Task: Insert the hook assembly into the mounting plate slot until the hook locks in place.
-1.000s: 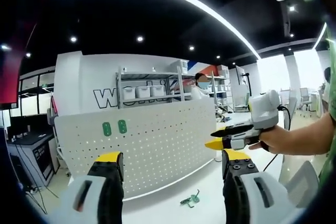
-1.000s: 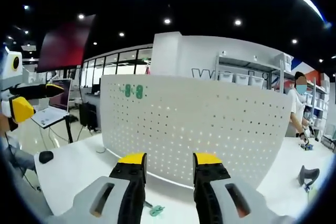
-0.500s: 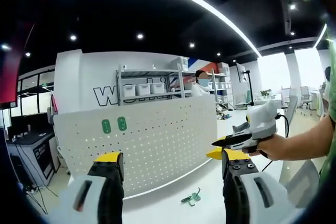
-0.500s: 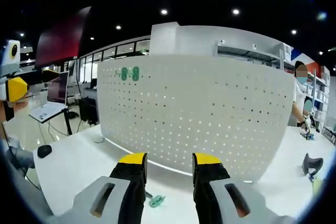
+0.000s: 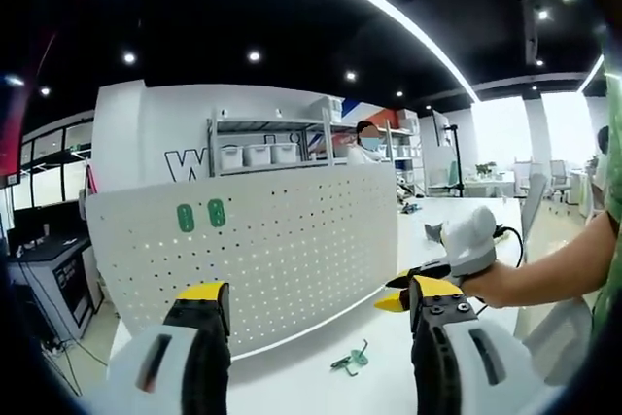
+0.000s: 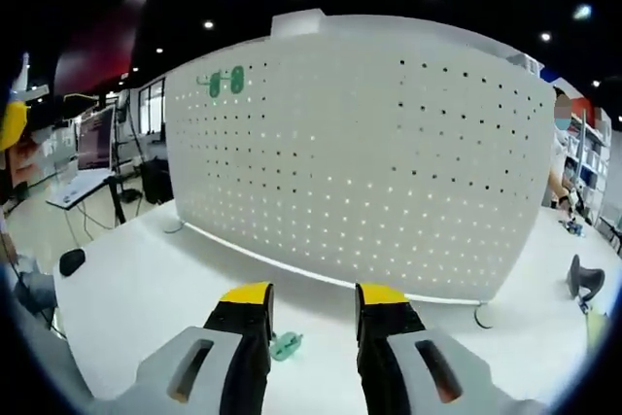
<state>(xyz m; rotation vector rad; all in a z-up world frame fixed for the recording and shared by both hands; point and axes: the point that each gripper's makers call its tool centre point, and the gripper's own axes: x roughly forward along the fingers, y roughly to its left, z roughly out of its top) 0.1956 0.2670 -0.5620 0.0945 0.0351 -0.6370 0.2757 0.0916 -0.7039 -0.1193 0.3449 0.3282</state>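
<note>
On the white table (image 6: 146,308), both grippers' fingers gape above the green hook (image 6: 285,345).

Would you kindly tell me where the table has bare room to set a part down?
The white table is bare left of the green hook, in front of the pegboard. It is tighter around the hook, between the right gripper jaws.
</note>
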